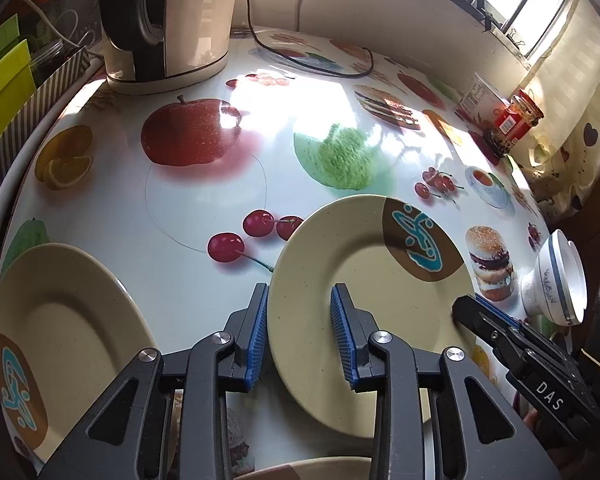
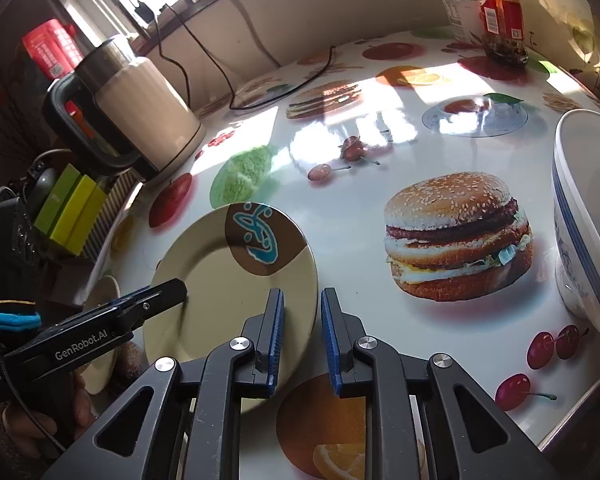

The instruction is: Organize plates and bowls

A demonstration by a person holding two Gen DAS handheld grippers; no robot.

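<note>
Straddling the near rim of the middle plate (image 1: 364,300), left gripper (image 1: 300,332): jaws standing fairly wide, one pad (image 1: 342,320) over the plate and one off its left edge, nothing clamped; presumably set to pinch that rim for lifting; right gripper (image 2: 302,336): jaws narrower but parted, empty, poised at the same plate's right edge (image 2: 236,280), likely to steady or share the lift; second plate (image 1: 60,328): same beige pattern, flat on the table well to the left, a probable stacking partner; bowl (image 2: 580,220): white with blue bands, beside the right gripper, apart from the plates, appears tipped though the lens may exaggerate; table (image 1: 204,292): glossy cloth printed with fruit and burgers, strong window glare; kettle (image 1: 168,20): at the far side, cord trailing; jar (image 2: 500,12): red-labelled, far corner; window behind.
</note>
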